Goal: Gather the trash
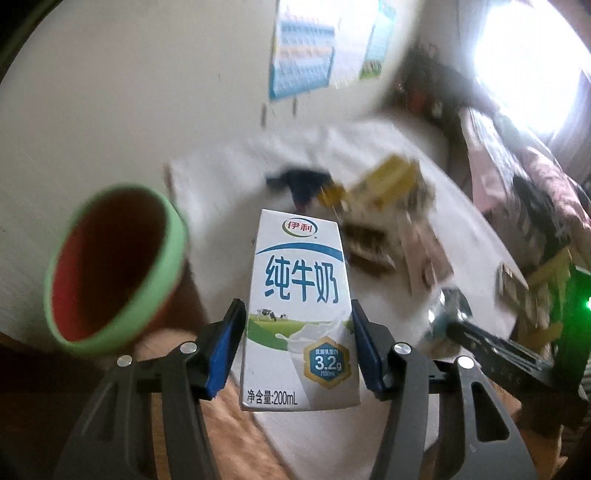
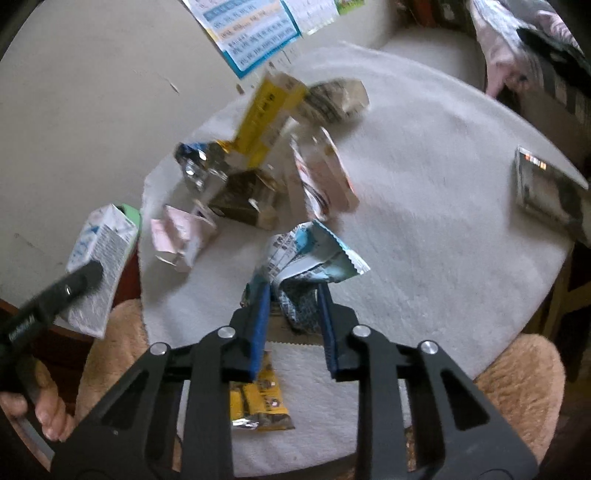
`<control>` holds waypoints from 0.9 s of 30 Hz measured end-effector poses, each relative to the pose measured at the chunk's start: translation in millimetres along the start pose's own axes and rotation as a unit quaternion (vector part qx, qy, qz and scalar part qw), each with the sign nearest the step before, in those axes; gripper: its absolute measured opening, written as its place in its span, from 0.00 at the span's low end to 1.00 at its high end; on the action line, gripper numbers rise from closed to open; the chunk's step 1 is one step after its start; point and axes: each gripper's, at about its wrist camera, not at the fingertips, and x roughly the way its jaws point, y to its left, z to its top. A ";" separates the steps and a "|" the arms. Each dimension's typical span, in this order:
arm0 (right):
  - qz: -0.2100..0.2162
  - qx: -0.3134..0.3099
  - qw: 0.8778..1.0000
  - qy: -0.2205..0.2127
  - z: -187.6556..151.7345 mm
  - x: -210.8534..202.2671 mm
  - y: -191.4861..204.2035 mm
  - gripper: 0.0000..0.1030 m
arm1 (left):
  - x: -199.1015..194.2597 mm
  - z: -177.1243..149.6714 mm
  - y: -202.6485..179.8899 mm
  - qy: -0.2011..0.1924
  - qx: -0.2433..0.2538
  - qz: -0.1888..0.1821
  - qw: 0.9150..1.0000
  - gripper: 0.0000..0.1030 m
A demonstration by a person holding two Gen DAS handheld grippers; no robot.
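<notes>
My left gripper (image 1: 297,332) is shut on a white and blue milk carton (image 1: 299,314), held upright in the air to the right of a red bin with a green rim (image 1: 110,273). The carton also shows at the left of the right wrist view (image 2: 99,269), in front of the bin's green rim (image 2: 131,214). My right gripper (image 2: 293,310) is shut on a crumpled blue and white wrapper (image 2: 306,258) above the white round table (image 2: 424,229). More trash lies on the table: a yellow box (image 2: 264,122), a pink carton (image 2: 184,236), a brown box (image 2: 243,201).
A yellow snack wrapper (image 2: 258,406) lies at the table's near edge under my right gripper. A grey box (image 2: 546,188) lies at the right edge. Tan fuzzy stools (image 2: 524,391) stand by the table. A poster (image 2: 251,29) hangs on the wall behind.
</notes>
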 end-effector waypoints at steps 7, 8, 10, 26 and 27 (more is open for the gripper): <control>0.015 -0.023 0.999 -0.035 16.5 -31.7 28.1 0.25 | -22.7 16.5 23.9 -0.051 -0.014 0.018 0.998 0.52; 0.016 -0.028 0.999 -0.039 18.5 -34.0 32.7 0.25 | -25.1 18.5 28.5 -0.056 -0.017 0.021 0.998 0.52; 0.020 -0.039 0.998 -0.046 23.0 -38.0 44.9 0.25 | -27.4 19.8 33.9 -0.062 -0.021 0.023 0.998 0.52; 0.077 -0.122 0.988 -0.047 42.5 -31.8 145.7 0.25 | -38.5 18.7 92.6 -0.083 -0.066 0.057 0.993 0.52; 0.079 -0.128 0.988 -0.045 43.0 -30.5 152.3 0.25 | -38.4 18.7 95.2 -0.083 -0.069 0.059 0.992 0.52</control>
